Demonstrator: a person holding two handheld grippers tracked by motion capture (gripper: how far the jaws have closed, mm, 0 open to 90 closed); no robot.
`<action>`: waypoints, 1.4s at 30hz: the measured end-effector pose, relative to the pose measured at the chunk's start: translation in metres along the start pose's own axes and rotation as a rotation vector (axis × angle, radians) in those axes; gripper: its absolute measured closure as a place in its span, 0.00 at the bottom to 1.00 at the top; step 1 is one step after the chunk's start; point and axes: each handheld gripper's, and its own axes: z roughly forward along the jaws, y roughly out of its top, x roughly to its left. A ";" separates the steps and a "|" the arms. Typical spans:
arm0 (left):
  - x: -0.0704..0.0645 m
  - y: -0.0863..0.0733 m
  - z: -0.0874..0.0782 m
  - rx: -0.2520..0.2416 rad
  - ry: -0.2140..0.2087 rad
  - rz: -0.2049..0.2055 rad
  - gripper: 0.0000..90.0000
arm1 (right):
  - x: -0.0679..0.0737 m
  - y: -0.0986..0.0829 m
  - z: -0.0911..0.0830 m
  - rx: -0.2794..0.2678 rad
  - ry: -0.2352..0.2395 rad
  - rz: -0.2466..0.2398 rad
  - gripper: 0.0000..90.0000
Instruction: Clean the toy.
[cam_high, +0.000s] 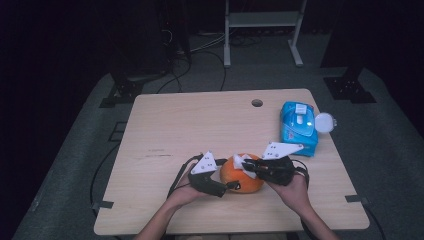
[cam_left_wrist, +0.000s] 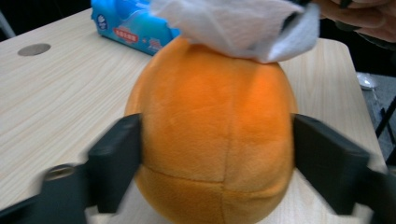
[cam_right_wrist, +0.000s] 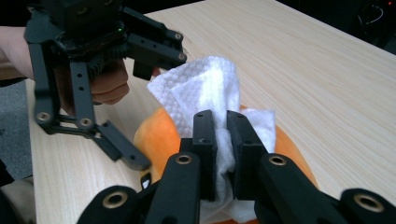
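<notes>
**Wiping the orange plush ball: tissue is on it, cleaning under way**

The orange plush ball (cam_high: 242, 173) sits on the near middle of the wooden table (cam_high: 200, 125), between the person's two hands. The left gripper (cam_high: 226, 186) has its jaws set against opposite sides of the ball, clamping it near the base so it stands steady; in the left gripper view both black jaws press on the plush with no gap to be seen. The right gripper (cam_right_wrist: 222, 140) has its jaws pressed together on a folded white tissue (cam_right_wrist: 205, 88), and that tissue lies on the top of the ball, touching the fabric.

What looks done: a tissue is out of the blue pack (cam_high: 298, 127), which lies at the far right of the table with its lid flap open; the ball is held; and the tissue has been brought into contact with the upper surface.

What looks left, as a judgement: most of the wiping itself. The tissue covers just the crown of the ball, while the front and lower plush seen in the left gripper view are bare of it. No stain or dirt can be made out on the fabric, so how much cleaning remains cannot be told. After that the tissue would have to be put down and the ball released.
</notes>
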 end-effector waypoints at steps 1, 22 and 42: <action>-0.002 0.001 -0.001 0.006 0.007 0.018 0.29 | 0.002 0.001 0.000 0.001 -0.002 -0.008 0.91; -0.004 -0.008 -0.002 0.050 -0.022 0.066 0.34 | -0.020 -0.012 -0.016 -0.006 -0.021 0.078 0.91; 0.002 -0.007 -0.006 0.020 -0.049 -0.008 0.31 | -0.002 -0.010 -0.007 0.007 0.018 0.012 0.91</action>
